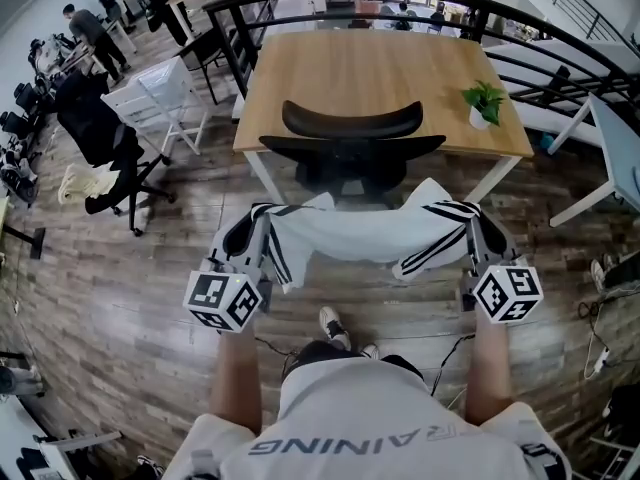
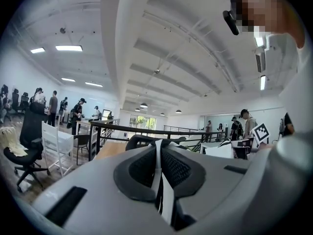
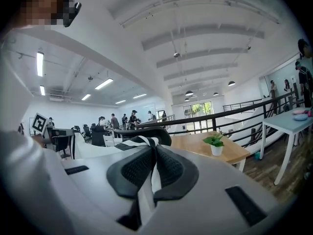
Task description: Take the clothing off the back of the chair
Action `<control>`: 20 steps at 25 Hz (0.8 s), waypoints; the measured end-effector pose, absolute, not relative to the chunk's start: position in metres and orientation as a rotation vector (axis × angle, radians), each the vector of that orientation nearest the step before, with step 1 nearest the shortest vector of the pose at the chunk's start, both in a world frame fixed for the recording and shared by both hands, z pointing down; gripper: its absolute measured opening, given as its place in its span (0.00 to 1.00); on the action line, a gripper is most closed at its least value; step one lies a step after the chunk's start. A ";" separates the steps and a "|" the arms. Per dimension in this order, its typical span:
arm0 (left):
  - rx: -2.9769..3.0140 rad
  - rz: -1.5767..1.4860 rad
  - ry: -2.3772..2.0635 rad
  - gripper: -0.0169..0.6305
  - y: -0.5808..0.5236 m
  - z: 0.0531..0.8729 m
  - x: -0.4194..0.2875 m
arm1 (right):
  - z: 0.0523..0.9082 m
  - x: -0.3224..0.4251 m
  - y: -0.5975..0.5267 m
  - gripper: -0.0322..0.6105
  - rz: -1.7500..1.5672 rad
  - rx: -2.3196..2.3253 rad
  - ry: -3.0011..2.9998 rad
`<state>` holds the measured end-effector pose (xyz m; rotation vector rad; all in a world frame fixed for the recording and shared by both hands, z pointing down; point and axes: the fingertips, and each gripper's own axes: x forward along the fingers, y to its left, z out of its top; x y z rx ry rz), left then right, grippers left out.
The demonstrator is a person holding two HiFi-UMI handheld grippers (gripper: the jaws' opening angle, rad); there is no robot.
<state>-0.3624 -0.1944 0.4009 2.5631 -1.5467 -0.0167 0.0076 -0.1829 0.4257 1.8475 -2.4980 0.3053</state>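
A white garment (image 1: 360, 233) with black stripes hangs stretched between my two grippers, in the air just in front of the black office chair (image 1: 350, 148). At its left end, my left gripper (image 1: 240, 240) is shut on the striped edge; in the left gripper view a white fold (image 2: 166, 202) is pinched between the black pads (image 2: 142, 170). My right gripper (image 1: 480, 236) is shut on the cloth's right end, with striped fabric (image 3: 145, 199) clamped between its pads (image 3: 168, 168). The chair's headrest (image 3: 161, 133) shows beyond the cloth.
The chair stands tucked against a wooden table (image 1: 380, 68) that bears a small potted plant (image 1: 485, 103). A white folding chair (image 1: 160, 103) and another black office chair (image 1: 100, 133) stand at the left. A black railing (image 1: 560, 38) runs behind the table. People stand far off.
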 end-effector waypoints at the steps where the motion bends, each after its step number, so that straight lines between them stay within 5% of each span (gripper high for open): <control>1: 2.563 -0.016 -1.549 0.10 -0.185 0.401 -0.361 | 0.425 0.009 -0.175 0.11 0.300 1.844 -2.498; 20: 2.552 -0.038 -1.642 0.10 -0.067 0.391 -0.352 | 0.411 0.010 -0.073 0.11 0.188 1.766 -2.583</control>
